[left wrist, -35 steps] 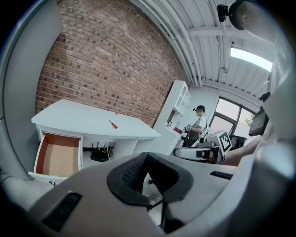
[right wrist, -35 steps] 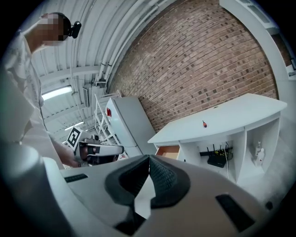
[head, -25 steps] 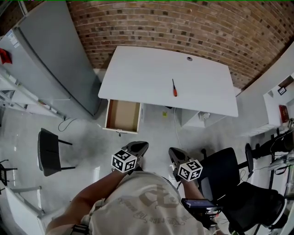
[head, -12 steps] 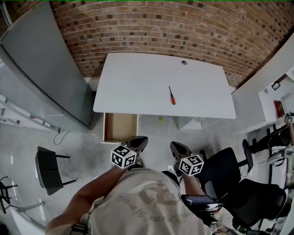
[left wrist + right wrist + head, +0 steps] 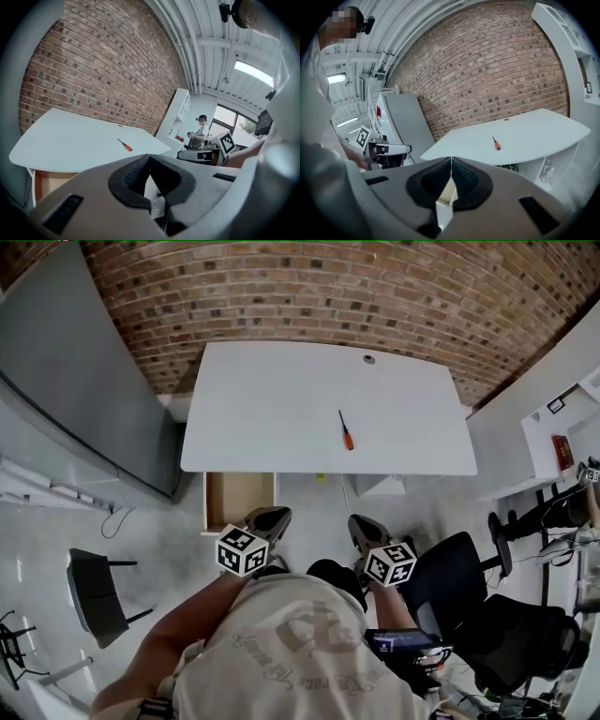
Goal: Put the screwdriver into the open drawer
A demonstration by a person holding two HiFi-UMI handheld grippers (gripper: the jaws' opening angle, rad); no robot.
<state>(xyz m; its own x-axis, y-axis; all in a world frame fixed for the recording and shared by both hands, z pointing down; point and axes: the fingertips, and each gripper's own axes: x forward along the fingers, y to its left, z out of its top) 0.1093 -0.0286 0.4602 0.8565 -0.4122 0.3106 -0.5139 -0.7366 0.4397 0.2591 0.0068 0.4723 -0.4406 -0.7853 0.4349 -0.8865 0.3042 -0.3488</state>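
Note:
The screwdriver [image 5: 345, 432], thin with an orange handle, lies on the white table [image 5: 272, 409] right of its middle. It also shows far ahead in both gripper views: screwdriver [image 5: 125, 145], screwdriver [image 5: 496, 143]. The open drawer [image 5: 239, 500], brown inside, sticks out under the table's front left. My left gripper [image 5: 270, 517] hangs in the air just short of the drawer, jaws shut and empty. My right gripper [image 5: 360, 525] is beside it, before the table's front edge, also shut and empty.
A brick wall runs behind the table. A tall grey cabinet [image 5: 75, 381] stands at the left and a black chair [image 5: 89, 596] on the floor below it. A black office chair [image 5: 450, 582] is at my right, near white shelving [image 5: 553, 427]. A person [image 5: 201, 133] stands far off.
Both grippers have moved forward toward the table with me. The drawer and table edge now lie closer to them. The screwdriver has not moved.

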